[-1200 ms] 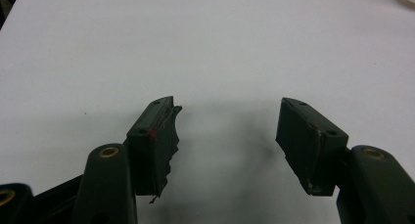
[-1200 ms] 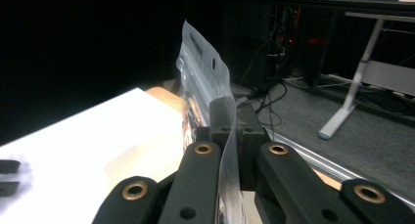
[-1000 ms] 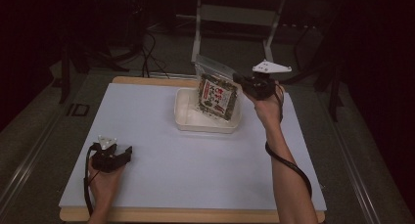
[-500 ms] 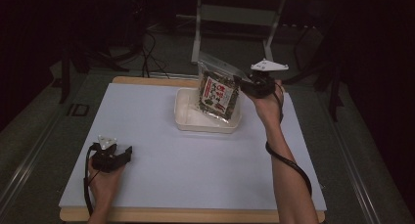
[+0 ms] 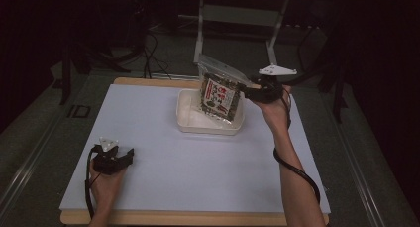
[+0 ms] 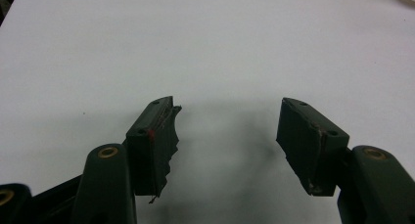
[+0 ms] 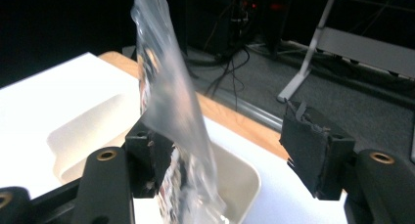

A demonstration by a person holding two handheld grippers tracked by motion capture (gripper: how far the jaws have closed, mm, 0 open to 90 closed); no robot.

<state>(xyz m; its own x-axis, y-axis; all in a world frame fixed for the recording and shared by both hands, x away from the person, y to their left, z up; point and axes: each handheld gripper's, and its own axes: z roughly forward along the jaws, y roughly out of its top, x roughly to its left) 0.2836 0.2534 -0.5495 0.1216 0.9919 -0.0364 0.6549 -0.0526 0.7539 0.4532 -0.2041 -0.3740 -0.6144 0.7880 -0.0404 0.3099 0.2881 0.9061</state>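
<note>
While my two hands sit well apart over the table, this is how things lie, left to right.

Left gripper (image 5: 130, 155): I hold it low at the near left of the white tabletop (image 5: 163, 187), pointing toward the middle. In the left gripper view its jaws stand wide apart with bare white surface between the pads (image 6: 161, 141); released, nothing in it.

Left hand (image 5: 106, 180): it comes in from the bottom edge in the high view, and the cable loops down beside my wrist.

Tray (image 5: 190, 123): a shallow white tray, at the far middle of the tabletop, just short of the wooden edge. In the right gripper view (image 7: 244, 177) its rounded corner lies below my jaws.

Snack bag (image 5: 220, 94): a clear pouch with a dark printed front, standing upright and tilted, its lower end down in the tray, its clear top rising above the rim. In the right gripper view (image 7: 169, 101) it is blurred and lies against the left pad, well clear of the other.

Right gripper (image 5: 246, 90): I hold it just beside the bag's right edge, above the tray's far right corner. Its jaws have just been opening and now stand wide; the bag is between them but not pinched, so it is let go.

Right hand (image 5: 275, 110): raised over the table's far right, forearm running back to the near edge.
</note>
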